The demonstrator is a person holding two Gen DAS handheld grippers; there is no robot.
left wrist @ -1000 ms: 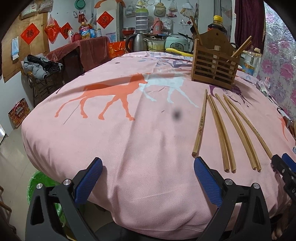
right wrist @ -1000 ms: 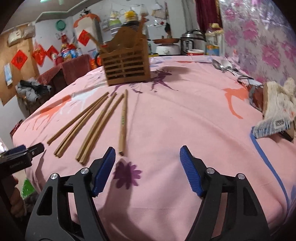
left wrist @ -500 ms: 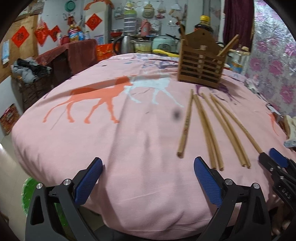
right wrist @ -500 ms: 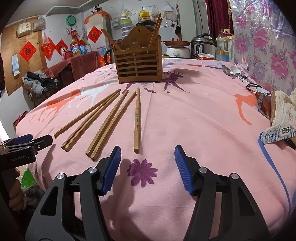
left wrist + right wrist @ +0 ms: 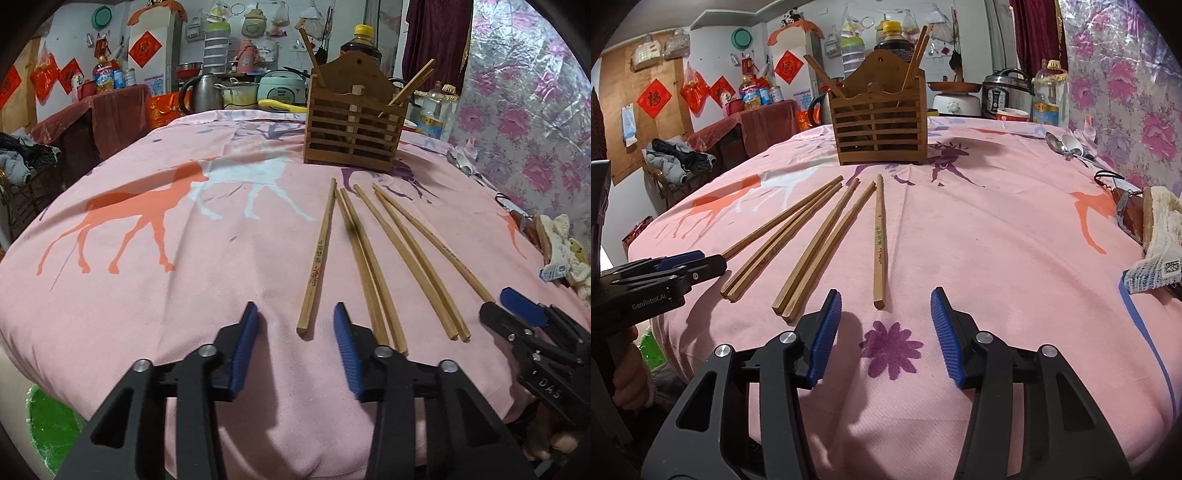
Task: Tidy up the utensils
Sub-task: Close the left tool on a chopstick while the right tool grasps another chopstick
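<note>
Left wrist view: left gripper [image 5: 295, 345] jaws have just been closing to a narrow gap, nothing between them, pads not yet on the near end of the single printed chopstick [image 5: 317, 260] at 12 o'clock, so I read this as lining up a first pick. Right gripper [image 5: 882, 332] has also been narrowing, empty, with the same chopstick's end at its 12 o'clock. Farther off, the wooden holder [image 5: 881, 123] stands upright; only the right view shows spoons [image 5: 1067, 146] at 2 o'clock.
</note>
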